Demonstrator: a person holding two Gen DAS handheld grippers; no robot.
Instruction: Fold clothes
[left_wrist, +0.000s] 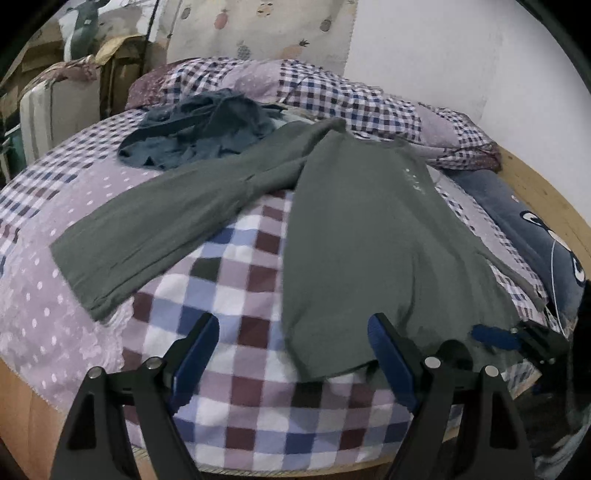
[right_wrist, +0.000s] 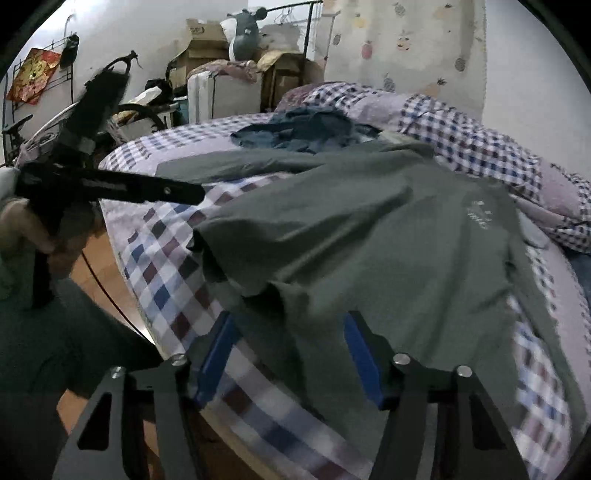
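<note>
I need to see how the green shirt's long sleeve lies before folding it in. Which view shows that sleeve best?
The left wrist view: the sleeve of the green shirt lies stretched out flat across the checked bedspread, visible from shoulder to cuff. The right wrist view shows the sleeve only as a thin, foreshortened strip at the back.

**Around the bed**

A checked and dotted bedspread (left_wrist: 240, 266) covers the bed. At twelve o'clock, a bunched checked quilt (left_wrist: 332, 92) lies under a fruit-print curtain (left_wrist: 258, 26). At ten o'clock stand a pale suitcase (left_wrist: 55, 110) and cardboard boxes (right_wrist: 207, 48). A blue cartoon pillow (left_wrist: 535, 240) lies at three o'clock.
</note>
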